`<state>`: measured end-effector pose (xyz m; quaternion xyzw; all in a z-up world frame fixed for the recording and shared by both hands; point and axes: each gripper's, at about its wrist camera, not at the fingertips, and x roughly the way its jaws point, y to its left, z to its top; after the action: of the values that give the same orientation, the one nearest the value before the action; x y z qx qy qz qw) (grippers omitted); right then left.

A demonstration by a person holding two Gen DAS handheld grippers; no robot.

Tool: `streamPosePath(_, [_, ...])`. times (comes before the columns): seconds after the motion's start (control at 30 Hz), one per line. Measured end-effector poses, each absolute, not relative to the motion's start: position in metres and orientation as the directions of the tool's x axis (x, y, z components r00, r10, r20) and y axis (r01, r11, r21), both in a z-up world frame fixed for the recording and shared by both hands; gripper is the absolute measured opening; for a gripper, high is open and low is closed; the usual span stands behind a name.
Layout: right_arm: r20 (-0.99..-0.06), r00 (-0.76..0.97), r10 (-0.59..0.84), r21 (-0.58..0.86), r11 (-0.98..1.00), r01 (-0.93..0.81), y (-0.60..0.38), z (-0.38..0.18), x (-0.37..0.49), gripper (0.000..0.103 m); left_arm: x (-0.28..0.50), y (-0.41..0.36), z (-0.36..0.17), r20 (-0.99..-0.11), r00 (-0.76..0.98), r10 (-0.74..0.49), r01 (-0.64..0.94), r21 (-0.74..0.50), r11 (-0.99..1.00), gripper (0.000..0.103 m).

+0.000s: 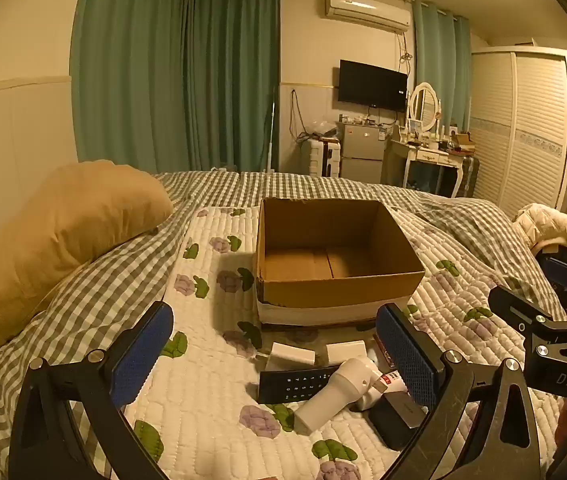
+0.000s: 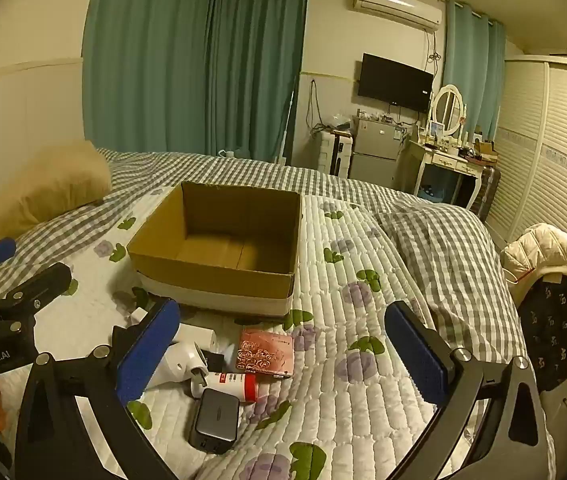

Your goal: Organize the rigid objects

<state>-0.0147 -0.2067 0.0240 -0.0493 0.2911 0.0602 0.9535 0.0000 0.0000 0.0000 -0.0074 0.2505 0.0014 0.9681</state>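
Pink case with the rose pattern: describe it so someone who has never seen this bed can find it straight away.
Start at the open cardboard box on the quilted bed. Just in front of its near wall lies a small pile of objects. The pink case is the flat rectangle at the pile's right edge, beside the red-and-white tube; it alone is pink with an embossed rose pattern.

Tongs [image 2: 281, 354] wide apart above clutter; cardboard box [image 2: 219, 276] beyond.

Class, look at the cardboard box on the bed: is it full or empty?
Empty. Both wrist views show the bare brown floor of the cardboard box; the remote control and other items lie outside it on the quilt.
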Motion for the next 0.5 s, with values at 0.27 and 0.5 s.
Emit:
streamPosePath(0.27, [-0.570, 0.816, 0.094, -0.052, 0.987, -0.150, -0.205, 0.020, -0.015, 0.103, 0.000, 0.000, 0.000, -0.487, 0.873, 0.001, -0.008, -0.013, 1.000, 0.103])
streamPosePath(0.5, [-0.583, 0.807, 0.089, -0.061, 0.986, -0.152, -0.201, 0.017, -0.012, 0.103, -0.002, -0.001, 0.001, -0.485, 0.875, 0.006, -0.013, -0.010, 1.000, 0.103])
